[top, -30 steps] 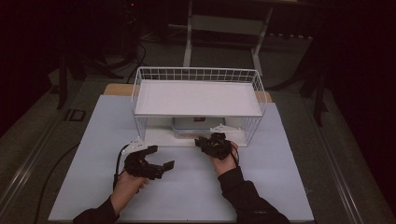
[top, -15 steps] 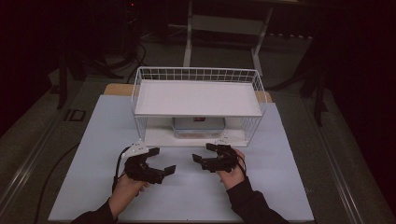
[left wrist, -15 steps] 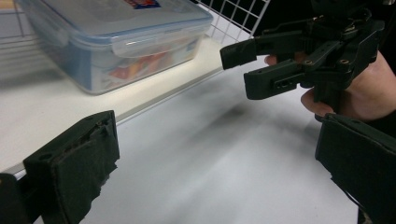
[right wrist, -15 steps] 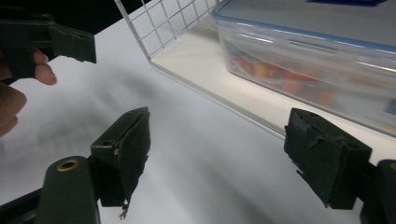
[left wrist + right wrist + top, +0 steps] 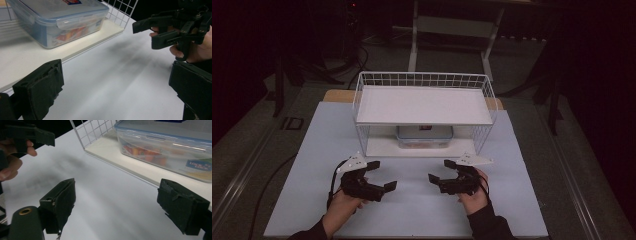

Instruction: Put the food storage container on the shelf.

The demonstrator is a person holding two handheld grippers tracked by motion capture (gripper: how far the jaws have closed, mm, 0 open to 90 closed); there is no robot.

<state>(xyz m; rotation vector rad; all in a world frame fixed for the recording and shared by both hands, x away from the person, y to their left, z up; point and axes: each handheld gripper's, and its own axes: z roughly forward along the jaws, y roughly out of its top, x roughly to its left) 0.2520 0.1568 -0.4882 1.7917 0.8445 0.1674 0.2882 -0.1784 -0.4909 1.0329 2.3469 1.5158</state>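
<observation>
I compare the high view across the last second. One second ago my right hand-held gripper [image 5: 439,178] sits at the front edge of the wire shelf rack [image 5: 424,80], at the clear plastic food container [image 5: 424,136]. Now it sits back toward me over the white surface [image 5: 522,200], well apart from the rack. Its jaws have just been opening and now stand wide apart, released, with nothing between them. In the right gripper view only bare surface lies between the two black pads.

The food container rests on the lower shelf board [image 5: 382,146] of the rack, under the upper shelf [image 5: 422,105], roughly centred and close to the front edge. Its lid is on, with the side clips down, and orange and red contents show through the wall. Neither hand-held gripper touches it.

My left hand-held gripper [image 5: 384,175] holds nearly the same place on the near left of the surface. Its jaws are also spread wide and empty, as the left gripper view confirms.

Judgement: the placement step reads as complete. The container stands level and unsupported inside the rack, and the release and withdrawal indicate that no further correction is in progress. Both grippers sit in a neutral position, facing each other.
</observation>
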